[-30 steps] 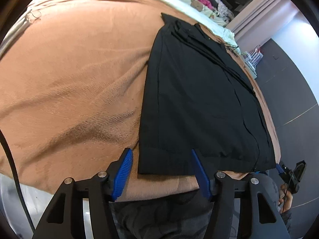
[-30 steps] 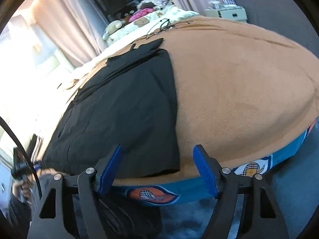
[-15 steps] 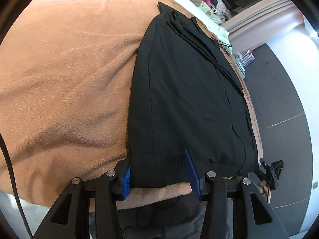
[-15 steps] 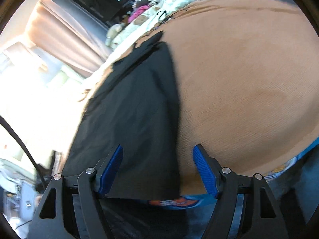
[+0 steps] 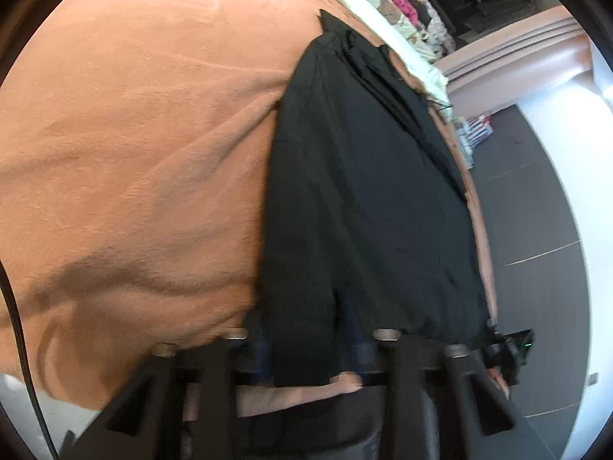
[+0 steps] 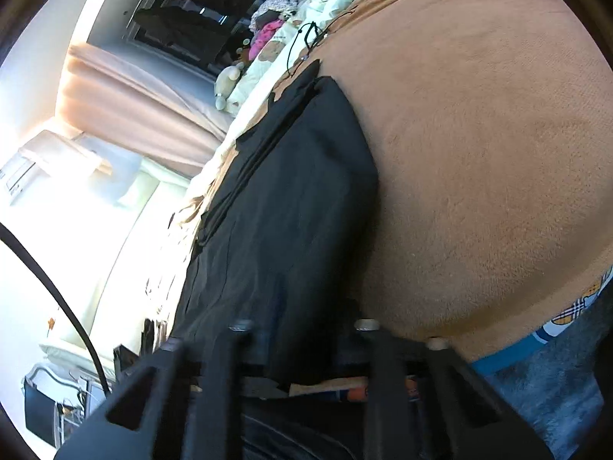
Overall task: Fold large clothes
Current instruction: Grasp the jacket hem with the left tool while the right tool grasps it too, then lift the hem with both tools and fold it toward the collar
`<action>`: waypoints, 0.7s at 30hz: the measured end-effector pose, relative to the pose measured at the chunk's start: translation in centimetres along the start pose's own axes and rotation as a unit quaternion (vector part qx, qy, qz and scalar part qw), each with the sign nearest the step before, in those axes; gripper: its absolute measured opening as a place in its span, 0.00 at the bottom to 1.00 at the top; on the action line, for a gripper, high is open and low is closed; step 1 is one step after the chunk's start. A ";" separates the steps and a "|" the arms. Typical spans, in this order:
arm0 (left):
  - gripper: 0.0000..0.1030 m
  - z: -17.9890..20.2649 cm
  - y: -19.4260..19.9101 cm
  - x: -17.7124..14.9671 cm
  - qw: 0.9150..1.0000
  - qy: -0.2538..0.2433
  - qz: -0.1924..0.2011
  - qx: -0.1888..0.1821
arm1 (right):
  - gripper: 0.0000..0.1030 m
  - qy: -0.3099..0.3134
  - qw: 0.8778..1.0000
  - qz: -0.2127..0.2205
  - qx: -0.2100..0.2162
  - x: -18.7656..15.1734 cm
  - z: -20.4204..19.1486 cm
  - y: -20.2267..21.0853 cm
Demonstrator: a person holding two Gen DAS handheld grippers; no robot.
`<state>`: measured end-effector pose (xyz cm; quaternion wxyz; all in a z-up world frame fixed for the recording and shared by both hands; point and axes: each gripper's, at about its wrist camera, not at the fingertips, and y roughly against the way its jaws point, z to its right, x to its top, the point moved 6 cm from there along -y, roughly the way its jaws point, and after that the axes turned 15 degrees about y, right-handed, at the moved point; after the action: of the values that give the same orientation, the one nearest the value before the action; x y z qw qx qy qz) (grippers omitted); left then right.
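Note:
A black garment (image 5: 364,199) lies folded lengthwise on an orange blanket (image 5: 134,153). My left gripper (image 5: 306,345) has its blue fingers (image 5: 354,329) on either side of the garment's near left hem corner, narrowed around the cloth. In the right wrist view the same garment (image 6: 283,211) runs away from me, and my right gripper (image 6: 302,345) straddles its near right hem corner; its fingers are mostly hidden by the cloth. The hem drapes over both grippers.
The orange blanket (image 6: 479,134) covers a bed. Pillows and soft toys (image 6: 268,38) lie at the far end. Dark floor (image 5: 536,230) is to the right of the bed, curtains (image 6: 134,96) to the left. A blue patterned sheet edge (image 6: 567,318) shows below the blanket.
Both grippers have moved forward onto the near hem, one at each corner, and their fingers have narrowed from wide open around the cloth. The views have tilted.

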<state>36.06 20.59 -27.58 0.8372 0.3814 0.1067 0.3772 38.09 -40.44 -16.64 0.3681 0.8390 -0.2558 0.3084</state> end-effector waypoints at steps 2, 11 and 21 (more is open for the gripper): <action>0.11 -0.1 0.5 0.0 1.000 -0.006 0.011 0.001 | 0.01 0.005 1.000 0.020 0.000 0.8 -0.5 0.9; 0.04 2.8 6.5 0.6 0.997 -0.018 0.070 -0.040 | 0.01 0.059 0.996 0.060 0.011 3.1 -6.6 4.0; 0.04 4.3 15.0 -0.6 0.990 -0.022 0.116 -0.082 | 0.01 0.103 0.991 0.075 0.045 1.1 -10.1 7.9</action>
<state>29.36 24.12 -13.90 0.8184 0.3291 0.0121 0.4710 30.36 -37.56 -6.77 0.3300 0.7968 -0.2650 0.4313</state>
